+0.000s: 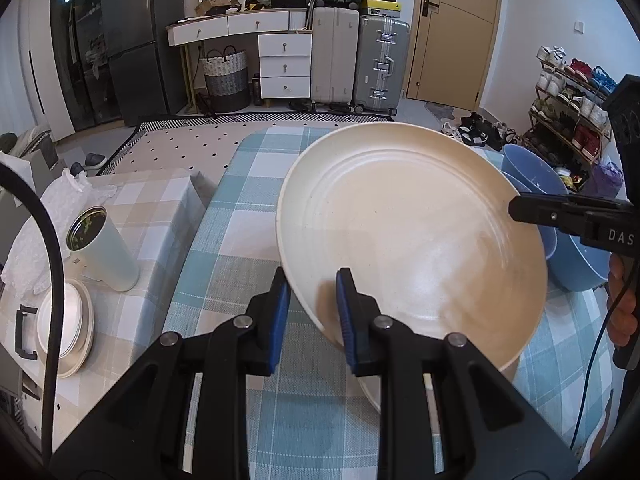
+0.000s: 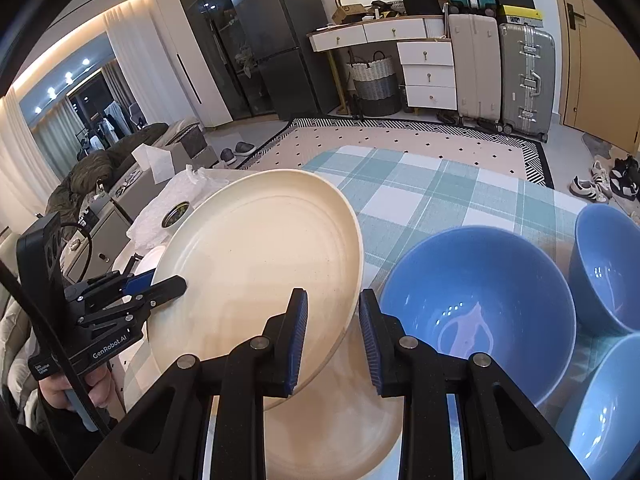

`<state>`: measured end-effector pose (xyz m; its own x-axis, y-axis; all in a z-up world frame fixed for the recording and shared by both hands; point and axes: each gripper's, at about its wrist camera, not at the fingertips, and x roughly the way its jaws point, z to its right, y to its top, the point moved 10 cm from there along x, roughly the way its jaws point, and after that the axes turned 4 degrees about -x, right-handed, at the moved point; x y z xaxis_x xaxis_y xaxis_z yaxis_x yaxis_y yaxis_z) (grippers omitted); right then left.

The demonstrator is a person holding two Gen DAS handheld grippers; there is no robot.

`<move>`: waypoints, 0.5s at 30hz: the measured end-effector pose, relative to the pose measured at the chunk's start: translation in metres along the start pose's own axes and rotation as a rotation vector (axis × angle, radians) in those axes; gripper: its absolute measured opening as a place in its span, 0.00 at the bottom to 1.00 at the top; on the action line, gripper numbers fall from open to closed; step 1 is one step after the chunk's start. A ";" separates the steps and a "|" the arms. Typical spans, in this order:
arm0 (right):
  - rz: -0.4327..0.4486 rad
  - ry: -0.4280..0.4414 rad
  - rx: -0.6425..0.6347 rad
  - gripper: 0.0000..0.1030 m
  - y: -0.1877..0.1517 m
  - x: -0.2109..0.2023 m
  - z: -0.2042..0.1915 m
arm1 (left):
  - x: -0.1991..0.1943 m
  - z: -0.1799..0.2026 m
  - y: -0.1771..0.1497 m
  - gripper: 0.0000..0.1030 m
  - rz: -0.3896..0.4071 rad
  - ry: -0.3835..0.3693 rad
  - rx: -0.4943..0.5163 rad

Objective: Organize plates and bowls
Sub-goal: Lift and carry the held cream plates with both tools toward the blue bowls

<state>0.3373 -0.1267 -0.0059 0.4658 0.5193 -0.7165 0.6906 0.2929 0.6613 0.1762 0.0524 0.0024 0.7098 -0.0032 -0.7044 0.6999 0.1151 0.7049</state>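
Note:
A large cream plate [image 1: 412,236] [image 2: 256,272] is held tilted above the blue-checked table, with a second cream plate [image 2: 340,420] lying flat under it. My left gripper [image 1: 312,316] has its jaws around the plate's near-left rim, one finger on each face. My right gripper [image 2: 332,344] straddles the opposite rim the same way; its tip shows in the left wrist view [image 1: 520,210]. Three blue bowls [image 2: 480,312] [image 2: 612,264] [image 2: 608,412] stand to the right of the plates.
A lower side table at left holds a white tumbler [image 1: 102,248], a small stack of white plates [image 1: 68,328] and bubble wrap [image 1: 60,196]. Beyond the table are a rug, suitcases [image 1: 360,60], drawers and a shoe rack [image 1: 572,112].

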 end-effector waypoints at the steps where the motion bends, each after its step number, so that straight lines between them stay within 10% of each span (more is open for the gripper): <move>1: 0.000 0.002 0.004 0.27 -0.003 -0.002 -0.001 | -0.001 0.001 -0.001 0.20 -0.001 -0.002 0.001; 15: 0.008 0.008 0.033 0.27 -0.039 -0.018 0.000 | -0.018 0.024 -0.031 0.20 -0.013 -0.022 0.037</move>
<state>0.3022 -0.1471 -0.0189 0.4670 0.5276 -0.7096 0.7051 0.2621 0.6589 0.1436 0.0248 -0.0052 0.7021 -0.0261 -0.7116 0.7111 0.0777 0.6988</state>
